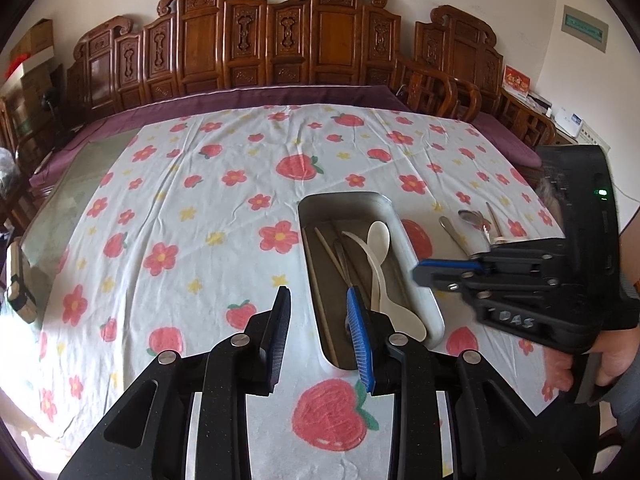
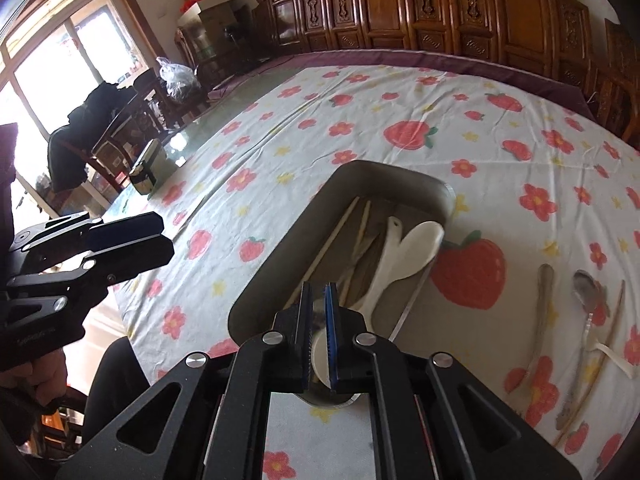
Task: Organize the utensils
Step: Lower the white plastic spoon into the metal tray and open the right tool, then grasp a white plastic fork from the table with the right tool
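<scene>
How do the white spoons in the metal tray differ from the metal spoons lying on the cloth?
The white plastic spoons are pale, broad and thick-handled; the grey metal spoons are shiny and thin. The white ones lie overlapping inside the rectangular metal tray, beside chopsticks; the metal ones lie spread out on the strawberry-print tablecloth, right of the tray. Both groups lie flat, and nothing grips them.

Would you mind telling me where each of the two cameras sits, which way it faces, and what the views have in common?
Left wrist: sits on the left gripper, looking down over the flowered tablecloth at the metal tray; its open jaws show below, the right gripper and hand at right.
Right wrist: sits on the right gripper, jaws shut, above the tray's near end; the left gripper shows at left.
Shared: tray, white spoons, loose utensils, carved wooden screen.
</scene>
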### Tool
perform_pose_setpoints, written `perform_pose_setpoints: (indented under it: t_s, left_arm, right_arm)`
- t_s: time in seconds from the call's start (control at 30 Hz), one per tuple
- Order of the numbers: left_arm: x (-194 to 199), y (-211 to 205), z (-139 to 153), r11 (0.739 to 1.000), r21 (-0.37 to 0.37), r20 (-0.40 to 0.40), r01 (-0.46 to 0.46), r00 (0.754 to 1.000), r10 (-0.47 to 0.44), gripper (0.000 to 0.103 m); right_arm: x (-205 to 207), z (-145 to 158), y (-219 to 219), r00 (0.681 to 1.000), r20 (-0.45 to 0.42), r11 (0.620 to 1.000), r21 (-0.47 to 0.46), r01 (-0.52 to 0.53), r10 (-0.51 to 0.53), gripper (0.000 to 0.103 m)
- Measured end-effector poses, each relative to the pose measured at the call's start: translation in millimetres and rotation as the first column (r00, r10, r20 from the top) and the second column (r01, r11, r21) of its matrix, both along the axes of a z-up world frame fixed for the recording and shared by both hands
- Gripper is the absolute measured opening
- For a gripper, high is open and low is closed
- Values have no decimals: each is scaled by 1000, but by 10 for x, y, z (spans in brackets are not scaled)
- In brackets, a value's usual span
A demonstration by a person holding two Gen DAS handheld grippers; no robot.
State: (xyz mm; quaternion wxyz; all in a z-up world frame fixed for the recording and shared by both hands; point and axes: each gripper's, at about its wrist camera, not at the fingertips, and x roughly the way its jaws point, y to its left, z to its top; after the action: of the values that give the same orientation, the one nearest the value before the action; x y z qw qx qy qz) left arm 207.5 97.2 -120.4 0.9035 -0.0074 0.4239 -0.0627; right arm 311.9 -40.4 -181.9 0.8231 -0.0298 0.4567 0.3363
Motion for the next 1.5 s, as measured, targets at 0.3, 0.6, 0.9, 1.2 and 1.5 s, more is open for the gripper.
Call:
perform_pose_setpoints:
  t_s: [0.3,0.6,0.9,1.2,1.5]
  left_arm:
    - [60,-352,59,997,-22,18,69,997,-69,44]
    - [217,-987,-45,985,-36,6,168,986,-168,56]
    - [309,-1413,-202,974,-27,-32,227,973,-228,61]
    - [311,-1608,-343,966,-33,-69,257,964,-259,61]
    - [289,-1648,-415,964,-19,-92,264,960,-265,61]
  right_arm:
    - [-156,-16,-998,984,47,979,-103,176,-172,11]
    - [63,-339,-1953,954,58,927,-229,298,-293,24]
    - [643,-543,-2316,960,37,919,-281,276,-277,44]
    - [993,-741,-2263,983,-54,938,-312,153,-178,44]
    - [890,-839,-2282,982,-91,935,-333,124,-163,40]
